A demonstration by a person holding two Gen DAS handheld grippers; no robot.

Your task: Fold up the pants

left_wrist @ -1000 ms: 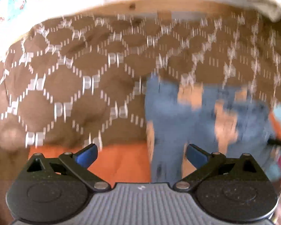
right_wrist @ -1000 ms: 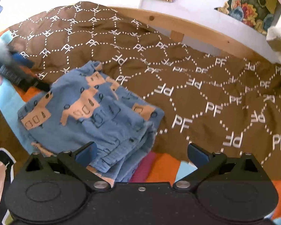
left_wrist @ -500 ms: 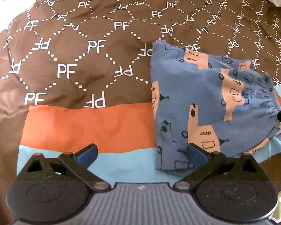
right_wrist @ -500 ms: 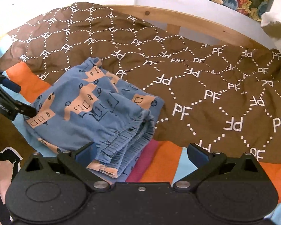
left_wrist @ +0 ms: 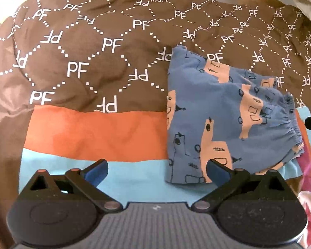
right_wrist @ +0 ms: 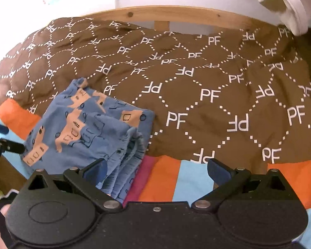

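Folded pants (left_wrist: 224,120) on blanket (left_wrist: 105,47), both claws released – rt claw (right_wrist: 155,171) maybe hiding waistband.

Bright, even daylight; sharp centres, fisheye-bent edges, upper corners washed out.

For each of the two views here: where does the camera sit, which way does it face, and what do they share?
Left wrist: behind the open left gripper, facing the bed; folded pants ahead to its right.
Right wrist: behind the open right gripper, facing the headboard; pants to its left, a fingertip at bottom left.
Shared: pants, brown PF blanket; each sees the other gripper's tip.
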